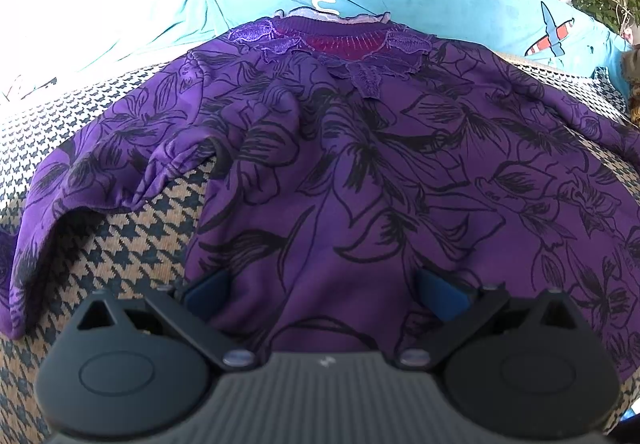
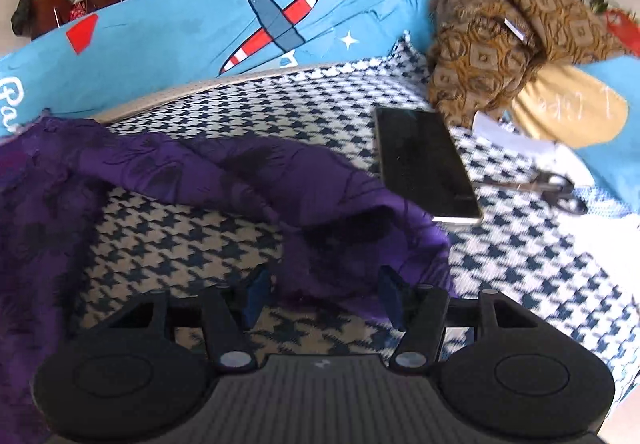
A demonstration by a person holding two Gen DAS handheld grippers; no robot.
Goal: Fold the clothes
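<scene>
A purple top [image 1: 360,164] with black flower outlines lies flat on the houndstooth cover [image 1: 132,244], its lace collar [image 1: 344,40] at the far side. My left gripper [image 1: 324,292] hangs open over the near hem, and its blue fingers [image 1: 208,292] stand wide apart above the cloth. In the right wrist view one sleeve [image 2: 248,172] of the top [image 2: 36,204] runs across the cover [image 2: 180,228]. The sleeve's end lies between the fingers of my right gripper [image 2: 323,296]. This gripper is open; the left pad stands just clear of the cloth.
A dark phone [image 2: 424,168] lies just past the sleeve end. Behind it sit a brown patterned garment [image 2: 500,40], white paper [image 2: 508,132] and scissors [image 2: 560,188]. A blue cartoon-print backrest [image 2: 200,32] bounds the far side.
</scene>
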